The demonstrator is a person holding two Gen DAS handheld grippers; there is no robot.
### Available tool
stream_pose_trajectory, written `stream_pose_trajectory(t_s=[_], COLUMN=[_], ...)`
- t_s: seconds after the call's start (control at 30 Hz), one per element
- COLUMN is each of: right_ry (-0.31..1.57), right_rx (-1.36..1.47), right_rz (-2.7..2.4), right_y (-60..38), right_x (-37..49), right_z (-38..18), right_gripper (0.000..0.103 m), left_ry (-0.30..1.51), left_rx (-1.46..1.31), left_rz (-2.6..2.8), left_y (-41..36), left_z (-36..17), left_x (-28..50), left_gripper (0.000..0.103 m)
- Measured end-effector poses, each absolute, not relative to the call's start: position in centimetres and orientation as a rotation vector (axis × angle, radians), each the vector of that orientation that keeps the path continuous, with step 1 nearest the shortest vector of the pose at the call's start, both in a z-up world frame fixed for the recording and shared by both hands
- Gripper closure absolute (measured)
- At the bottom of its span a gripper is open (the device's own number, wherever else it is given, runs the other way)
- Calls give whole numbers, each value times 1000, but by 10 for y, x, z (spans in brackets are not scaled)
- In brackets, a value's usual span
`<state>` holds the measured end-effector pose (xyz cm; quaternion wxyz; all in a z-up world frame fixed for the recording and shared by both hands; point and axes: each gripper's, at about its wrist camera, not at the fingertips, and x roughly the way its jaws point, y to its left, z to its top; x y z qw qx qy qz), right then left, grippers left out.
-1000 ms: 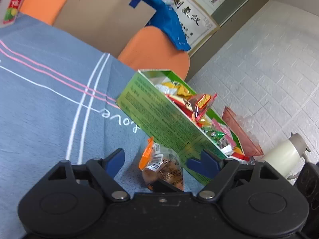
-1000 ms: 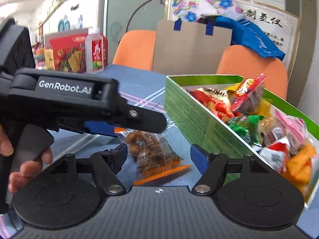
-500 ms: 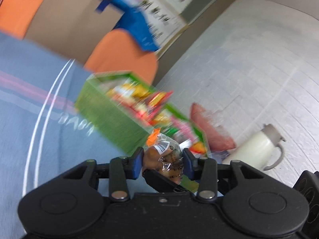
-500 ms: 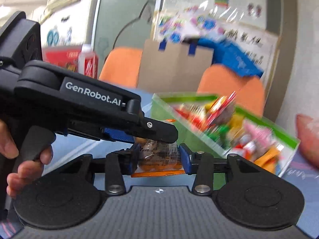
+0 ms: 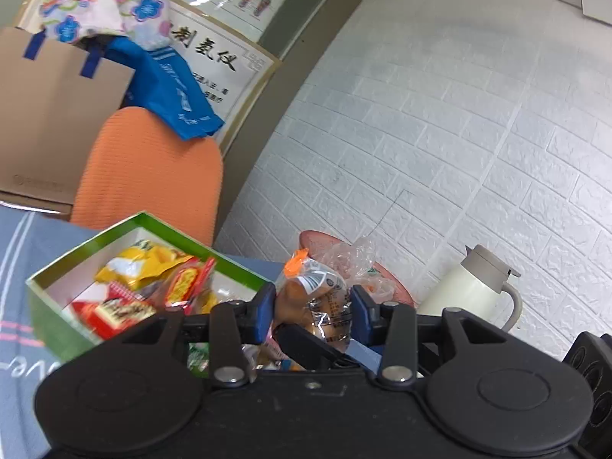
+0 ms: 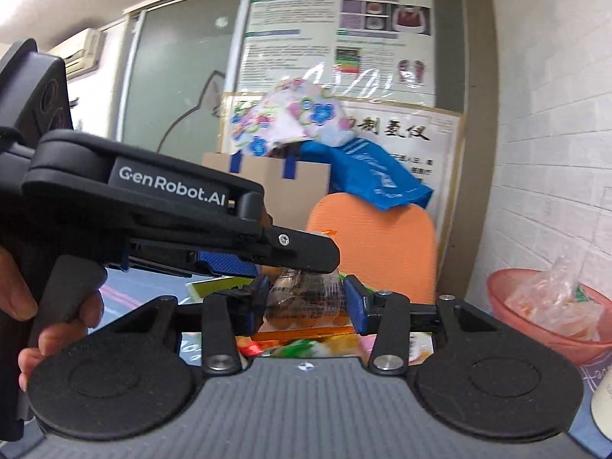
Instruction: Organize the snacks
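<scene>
Both grippers are clamped on the same clear snack packet (image 5: 317, 306), a crinkled bag with an orange sealed end and brown pieces inside, which hangs in the air above the green snack box (image 5: 49, 298). In the left wrist view the left gripper (image 5: 313, 311) has its blue pads pressed against the packet's two sides, the orange end sticking up. In the right wrist view the right gripper (image 6: 306, 304) pinches the packet too, its pads flat on the wrapper, while the left tool crosses above it from the left, held by a hand (image 6: 46, 317). The box stands open on the blue-grey tablecloth (image 5: 19, 344), filled with yellow and red packets. Behind it stand an orange chair (image 5: 153, 176), a pink basin (image 6: 543, 317) and a white jug (image 5: 470, 290) near the brick-pattern wall
</scene>
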<state>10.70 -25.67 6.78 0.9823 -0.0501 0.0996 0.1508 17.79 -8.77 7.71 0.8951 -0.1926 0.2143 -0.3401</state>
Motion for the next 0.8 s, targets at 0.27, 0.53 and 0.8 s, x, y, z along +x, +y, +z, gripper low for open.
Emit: stream_pose_trajectory(t_s=[0.27, 0.53, 0.8], right_ry=[265, 321, 271], right_rx=[-47, -2, 59], right_rz=[292, 251, 217], right_y=[-272, -279, -288], right_x=[139, 134, 76], right_z=[43, 31, 63], right_gripper=[21, 0, 0], left_ry=[507, 524, 382], left_rx=[-364, -434, -279], left_rz=[-667, -539, -474], left_y=[-103, -72, -63], left_z=[49, 43, 90], left_x=[210, 193, 114], left_gripper=[0, 0, 0])
